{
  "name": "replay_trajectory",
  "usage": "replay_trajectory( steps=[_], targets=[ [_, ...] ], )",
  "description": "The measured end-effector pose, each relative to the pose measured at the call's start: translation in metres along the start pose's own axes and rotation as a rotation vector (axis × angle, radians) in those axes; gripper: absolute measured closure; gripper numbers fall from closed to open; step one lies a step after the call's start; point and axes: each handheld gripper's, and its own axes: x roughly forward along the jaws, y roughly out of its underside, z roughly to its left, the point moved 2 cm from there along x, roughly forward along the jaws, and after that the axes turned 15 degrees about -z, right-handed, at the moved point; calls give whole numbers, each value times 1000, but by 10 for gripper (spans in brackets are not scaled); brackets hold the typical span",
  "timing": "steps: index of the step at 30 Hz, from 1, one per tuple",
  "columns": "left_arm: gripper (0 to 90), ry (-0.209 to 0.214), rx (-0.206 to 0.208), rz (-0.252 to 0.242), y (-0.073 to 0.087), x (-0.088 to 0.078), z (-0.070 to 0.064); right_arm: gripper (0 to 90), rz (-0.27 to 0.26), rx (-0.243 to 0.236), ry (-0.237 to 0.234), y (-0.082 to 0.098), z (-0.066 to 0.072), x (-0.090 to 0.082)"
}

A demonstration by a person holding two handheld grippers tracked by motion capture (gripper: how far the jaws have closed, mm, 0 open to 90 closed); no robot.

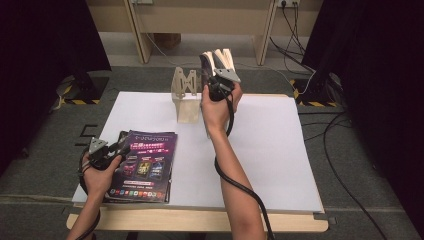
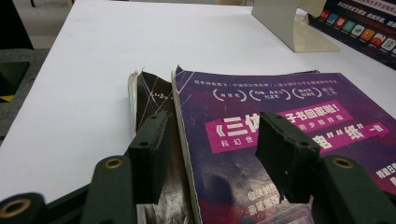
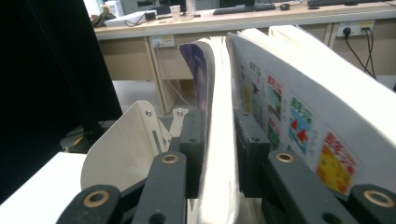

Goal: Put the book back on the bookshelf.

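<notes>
Left gripper (image 1: 121, 146) resting near the desk's (image 1: 280, 224) front-left corner, jaws standing wide apart over the purple magazine (image 1: 146, 167), straddling its spine in the left gripper view, pads gripping nothing; whether the tips are touching the cover, impossible to tell. Lying flat on the white sheet (image 1: 280, 150), toward its front-left corner, 1 purple magazine on top of a small stack; dark edges of at least 1 more peeking out beneath at its left side, exact count unclear.

Standing near the desk's rear edge, about the middle, 1 beige bookend (image 1: 184, 92), upright, its foot lying on the white sheet.

Right gripper (image 1: 216, 75) being held up above the rear edge, just beside the bookend, jaws pinching a bundle of pages of a book (image 1: 220, 59) between both pads, narrow gap taken up by the paper. Fanning open above the jaws, 1 book, with a purple cover at one side and a page of coloured pictures at the other.

Counting overall: 2 grippers, 1 bookend, 1 lifted book, 1 flat stack.
</notes>
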Motion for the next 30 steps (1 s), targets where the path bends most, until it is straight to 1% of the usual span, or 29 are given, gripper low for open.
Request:
replay_trajectory(
  steps=[2, 4, 5, 8, 10, 16, 19, 21, 23, 25, 26, 30],
  targets=[
    [442, 1, 4, 3, 0, 0, 0, 768, 0, 8, -2, 0, 0, -3],
    [442, 2, 7, 4, 0, 0, -1, 776, -5, -2, -6, 0, -1, -5],
    [442, 1, 6, 3, 0, 0, -1, 776, -4, 6, -7, 0, -1, -5],
    [442, 0, 5, 2, 0, 0, 0, 780, -10, 6, -11, 2, -1, -8],
    [442, 0, 5, 4, 0, 0, 0, 781, -16, 18, -19, 4, -1, -9],
    [441, 1, 7, 4, 0, 0, 0, 788, -15, 17, -13, 7, -2, -12],
    [441, 2, 7, 6, 0, 0, -1, 810, -3, 15, -10, 6, -2, -12],
    [441, 0, 7, 3, 0, 0, -1, 826, 11, 0, -4, 5, -2, -12],
    [442, 0, 9, 4, 0, 0, -1, 829, 27, -3, -7, 3, -3, -11],
    [441, 0, 10, 3, 0, 0, -1, 831, 26, -3, -13, 3, -4, -9],
    [441, 0, 10, 2, 0, 0, -1, 831, 28, 8, -14, 2, -4, -9],
    [441, 1, 7, 3, 0, 0, -1, 833, 2, 22, -18, 0, -6, -4]
  ],
)
